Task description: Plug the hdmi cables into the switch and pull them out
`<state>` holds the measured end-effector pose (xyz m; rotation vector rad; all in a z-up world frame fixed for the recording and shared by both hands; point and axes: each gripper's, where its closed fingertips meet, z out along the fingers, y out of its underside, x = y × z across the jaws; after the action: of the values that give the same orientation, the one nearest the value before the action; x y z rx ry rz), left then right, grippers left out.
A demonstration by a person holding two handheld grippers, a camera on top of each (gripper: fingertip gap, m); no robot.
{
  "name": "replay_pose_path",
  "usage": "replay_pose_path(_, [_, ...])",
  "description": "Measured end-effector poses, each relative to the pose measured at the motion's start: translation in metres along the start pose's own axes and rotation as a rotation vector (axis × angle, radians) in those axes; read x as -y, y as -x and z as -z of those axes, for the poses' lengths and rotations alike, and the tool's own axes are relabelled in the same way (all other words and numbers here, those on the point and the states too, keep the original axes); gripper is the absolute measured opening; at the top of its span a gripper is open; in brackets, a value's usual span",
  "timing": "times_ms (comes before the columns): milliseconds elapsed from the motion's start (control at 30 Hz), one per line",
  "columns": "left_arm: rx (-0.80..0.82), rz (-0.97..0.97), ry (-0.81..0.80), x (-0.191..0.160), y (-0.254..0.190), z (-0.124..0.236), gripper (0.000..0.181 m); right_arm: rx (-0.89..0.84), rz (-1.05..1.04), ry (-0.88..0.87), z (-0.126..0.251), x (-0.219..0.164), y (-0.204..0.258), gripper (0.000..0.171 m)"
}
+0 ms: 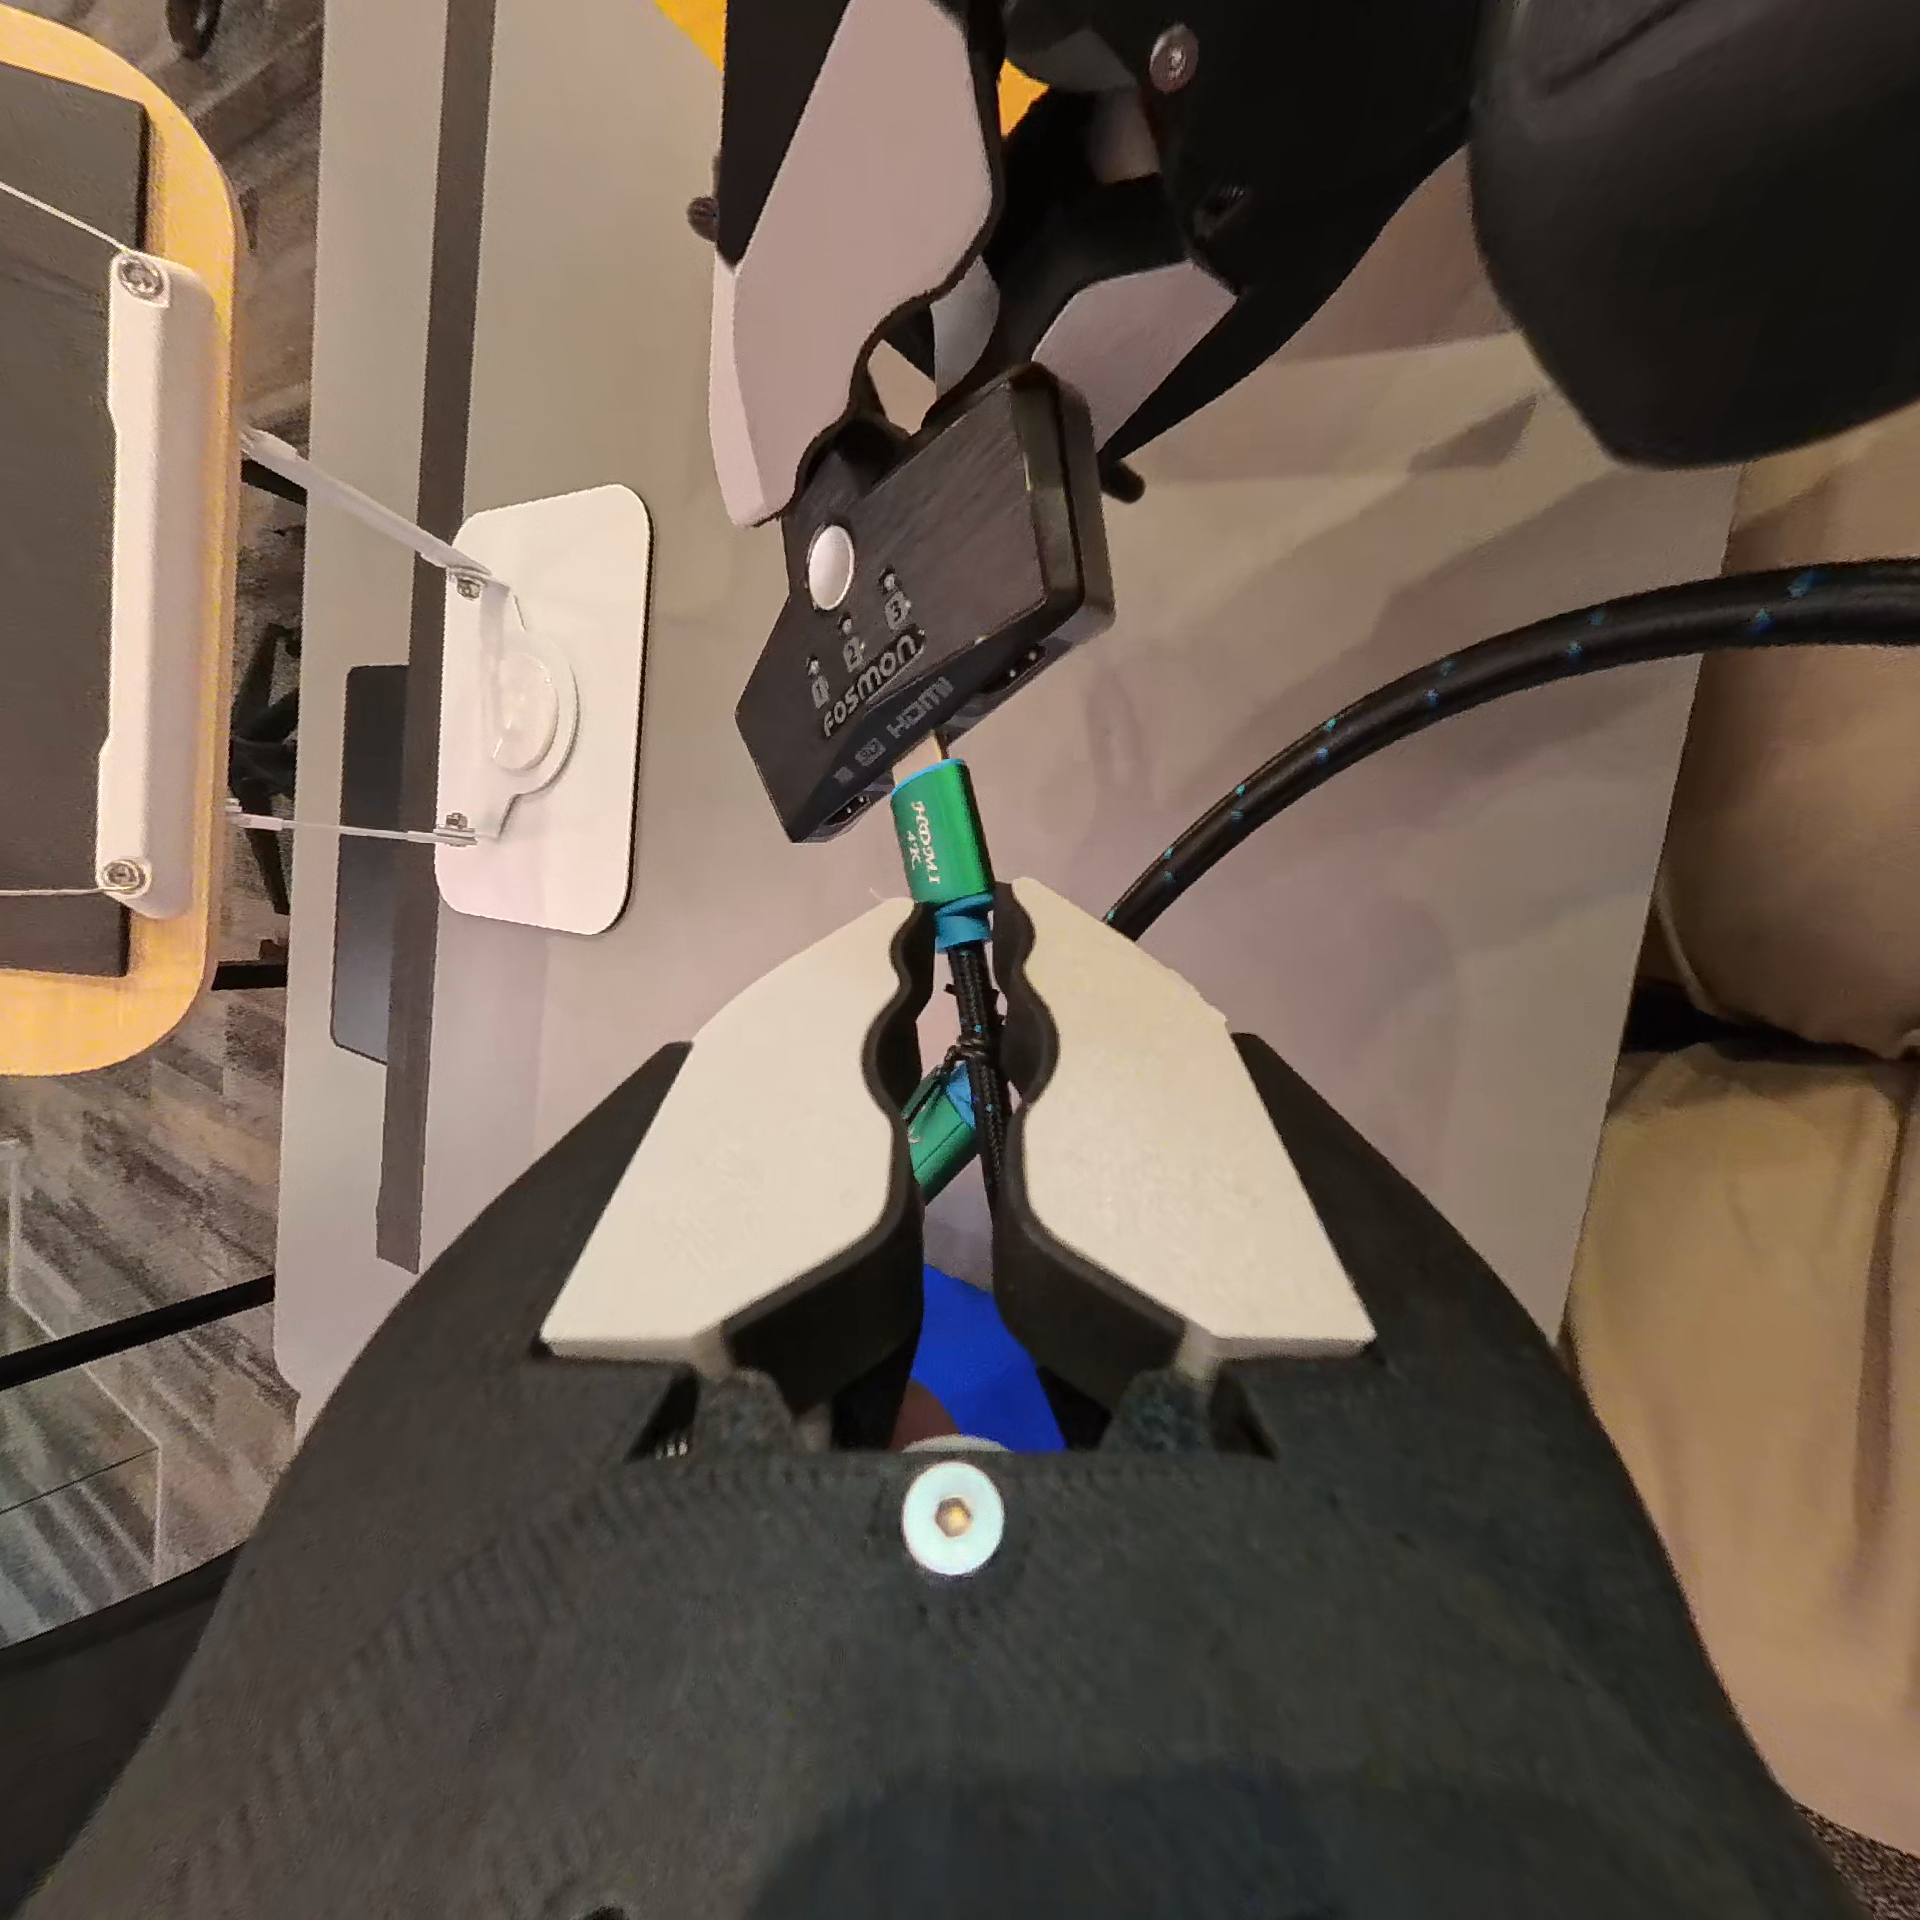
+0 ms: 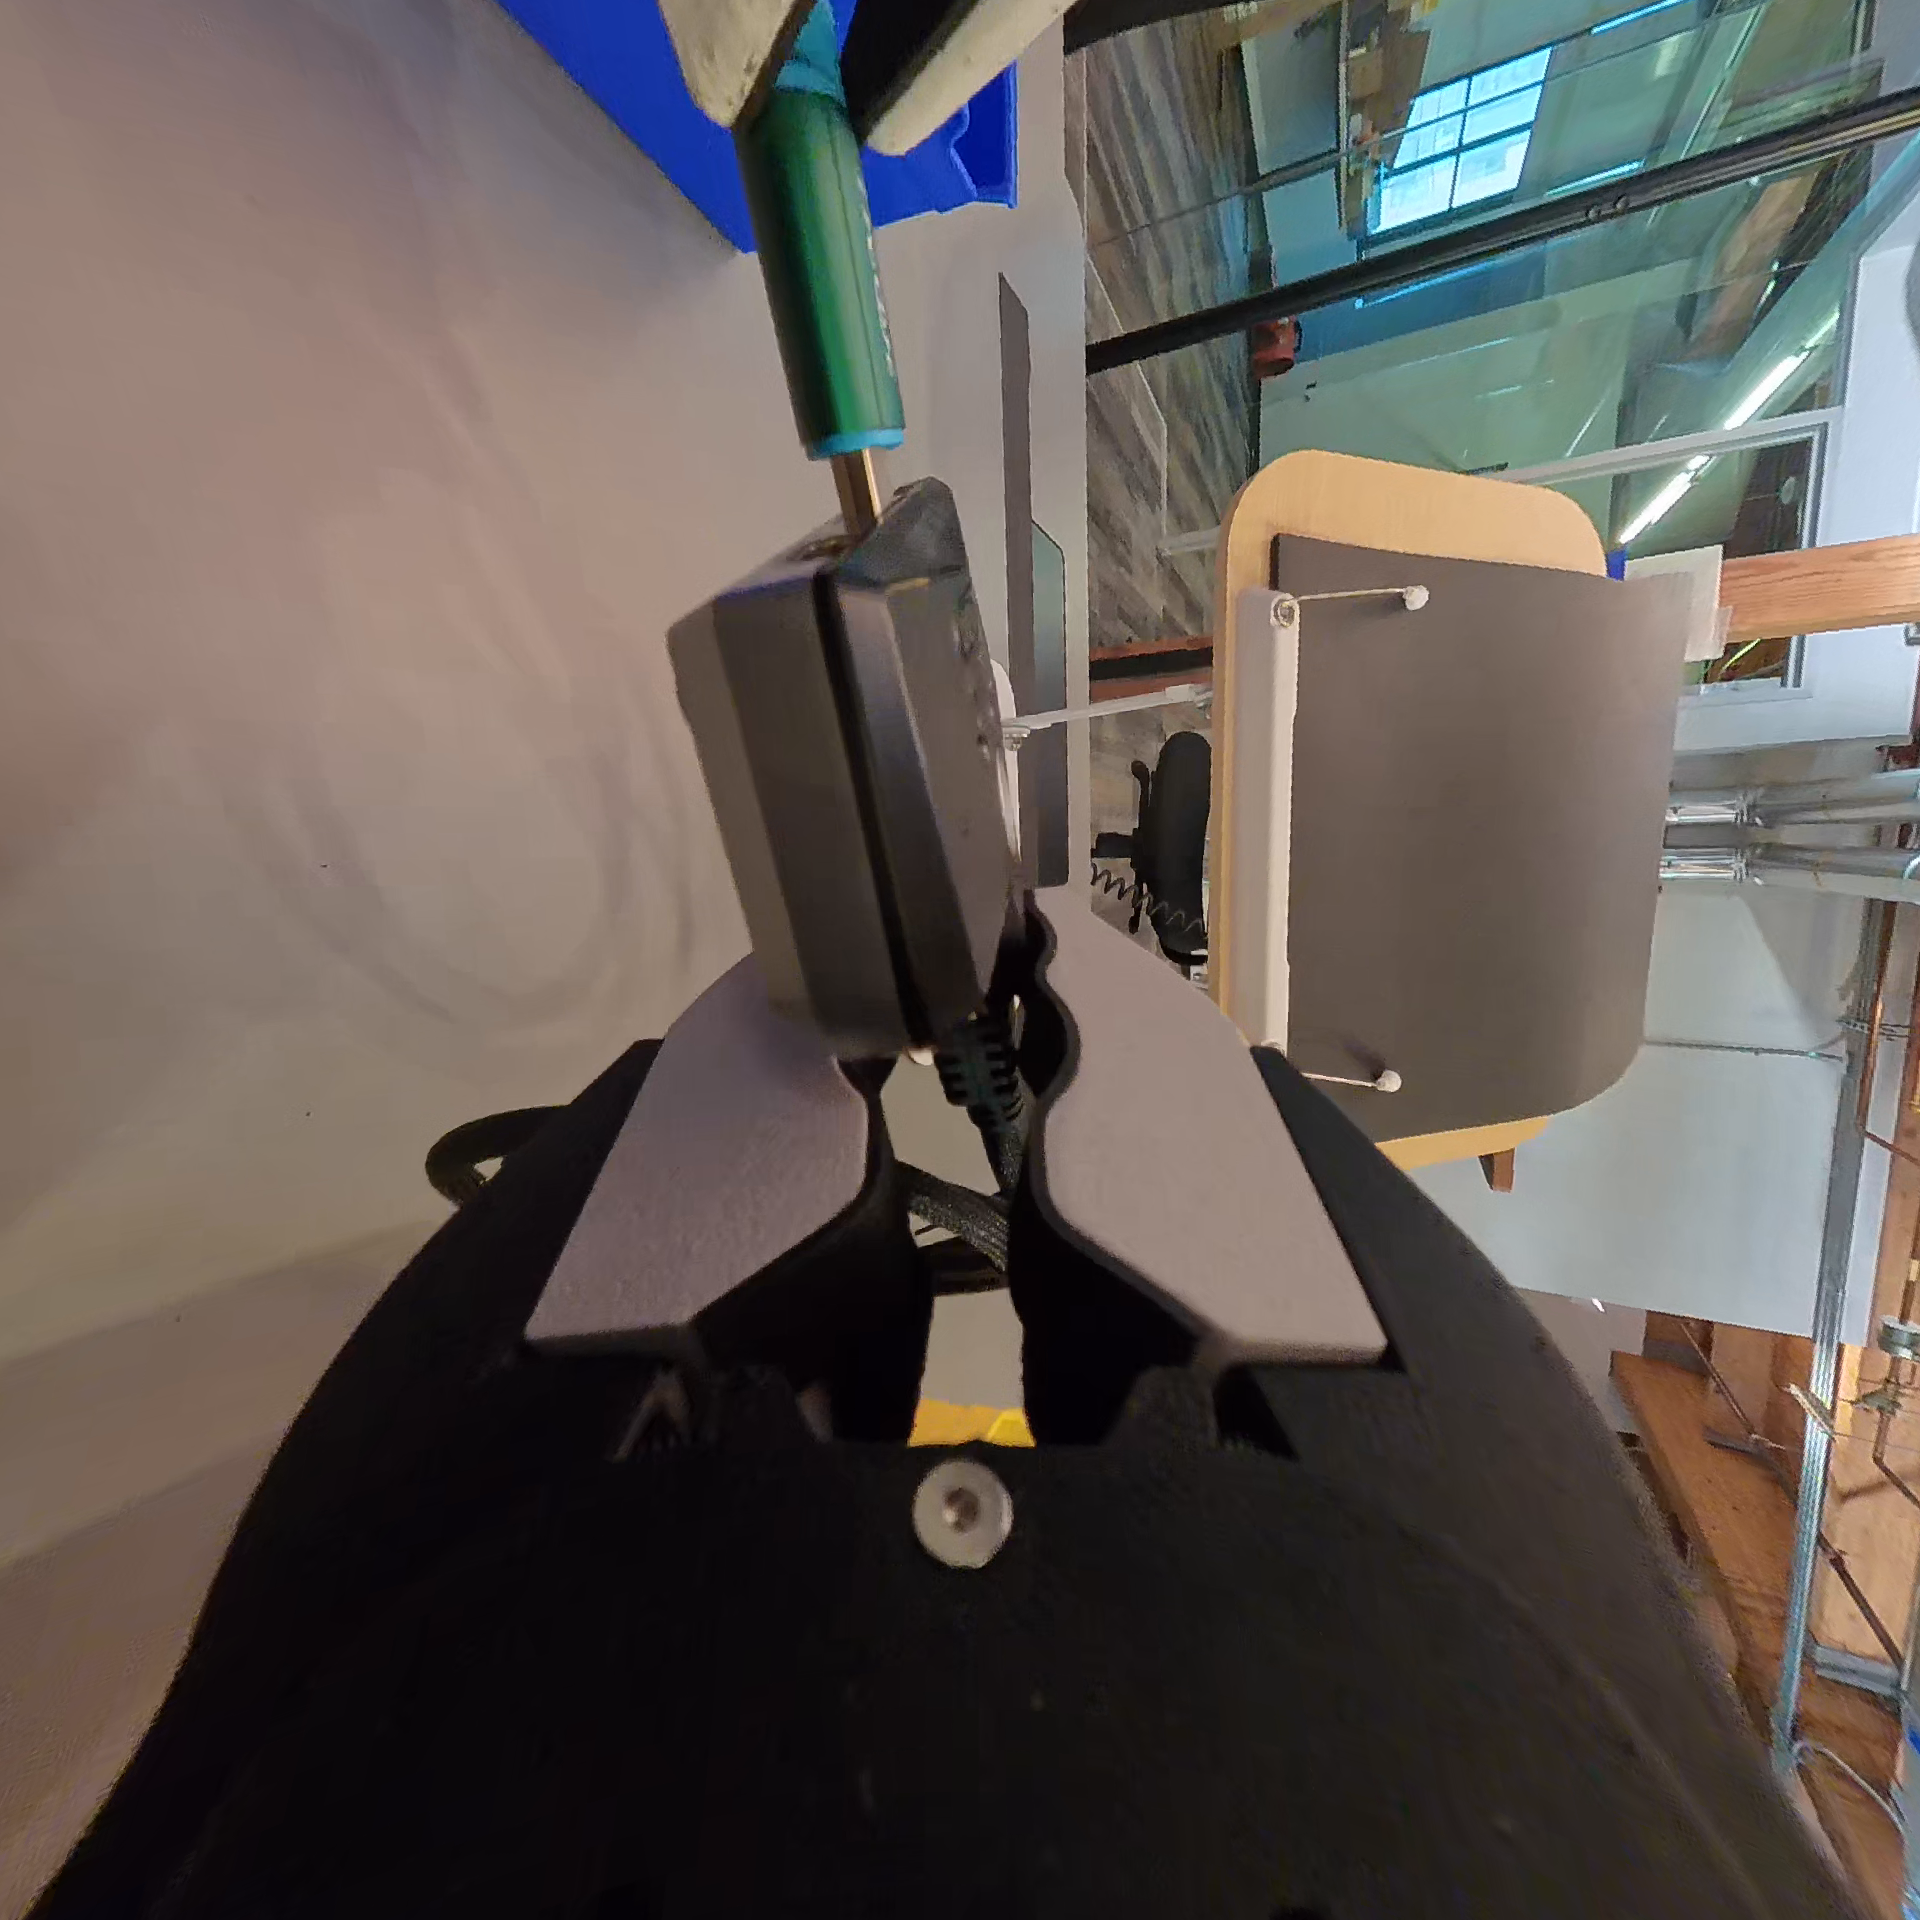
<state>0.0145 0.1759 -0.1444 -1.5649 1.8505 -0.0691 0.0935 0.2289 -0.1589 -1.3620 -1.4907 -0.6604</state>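
Observation:
My left gripper [image 1: 961,914] is shut on the green HDMI plug [image 1: 933,840] at its blue collar and braided cable. The plug's metal tip touches the front edge of the black HDMI switch [image 1: 925,592], at or just inside its middle port. My right gripper [image 2: 987,935] is shut on the switch [image 2: 852,810] at its cable end and holds it in the air above the white table. In the right wrist view the green plug [image 2: 826,301] meets the switch's far end, held by the left gripper's fingers [image 2: 727,52]. A second green plug [image 1: 935,1127] hangs behind my left fingers.
A thick black braided cable [image 1: 1455,707] curves off to the right. A white stand base [image 1: 545,707] and a wood-edged dark panel [image 1: 62,520] stand on the left. A blue bin [image 2: 665,94] sits behind the left gripper. A person's beige trousers [image 1: 1766,1143] are at the right. Tip to tip, the grippers are about 10 cm apart.

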Motion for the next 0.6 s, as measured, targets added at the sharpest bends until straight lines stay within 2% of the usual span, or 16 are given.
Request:
replay_pose_path(333, [0.033, 0.03, 0.029, 0.0021, 0.0, 0.0004, 0.01, -0.008, -0.001, 0.075, 0.0006, 0.0022, -0.0008, 0.018])
replay_pose_path(600, [0.073, 0.062, -0.03, 0.0067, 0.0063, 0.0017, 0.011, 0.017, -0.07, 0.058, -0.0009, -0.0009, -0.002, 0.019])
